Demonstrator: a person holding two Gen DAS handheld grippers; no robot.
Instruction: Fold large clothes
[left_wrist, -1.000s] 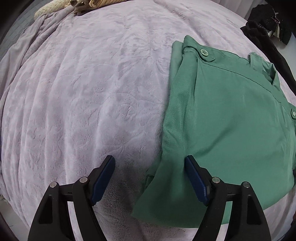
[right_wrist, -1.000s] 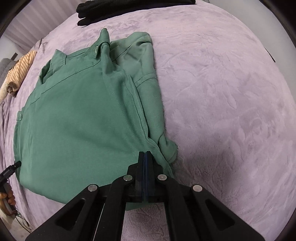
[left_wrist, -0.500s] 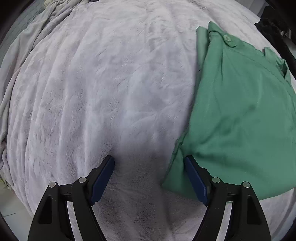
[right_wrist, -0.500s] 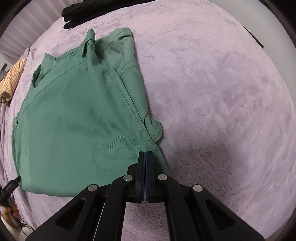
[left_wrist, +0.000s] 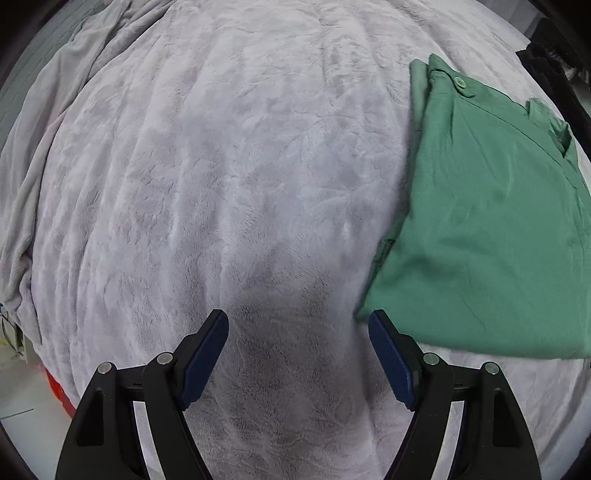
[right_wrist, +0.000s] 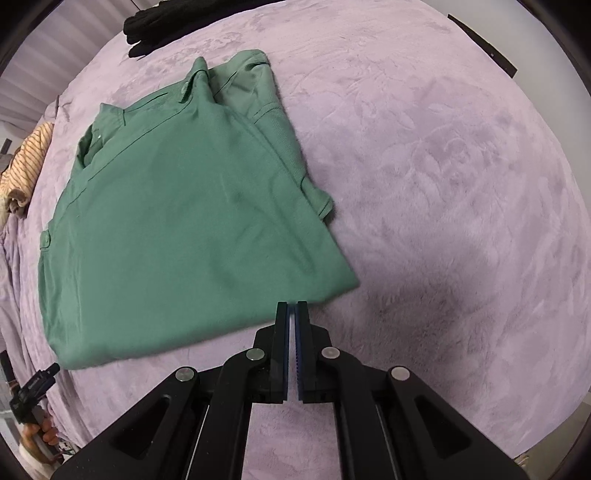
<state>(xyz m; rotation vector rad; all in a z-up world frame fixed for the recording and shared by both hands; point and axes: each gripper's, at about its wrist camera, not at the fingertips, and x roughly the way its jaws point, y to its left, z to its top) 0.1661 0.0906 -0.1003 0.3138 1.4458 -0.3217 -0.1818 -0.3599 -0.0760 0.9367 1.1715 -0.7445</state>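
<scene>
The green shirt is soft, light knit stuff, so I'd guess it drapes and slides on itself the moment you lift it. Best bet is pinching a corner or a folded edge through all the layers, not the middle. It lies flat on the plush grey-lilac blanket, already folded into a rough rectangle, collar and buttons at the far end, a sleeve cuff poking out along one side. Left tongs are spread wide, holding nothing, just beside the shirt's near corner. Right tongs are clenched nearly together with nothing between them, right at the near hem, fabric lying free.
</scene>
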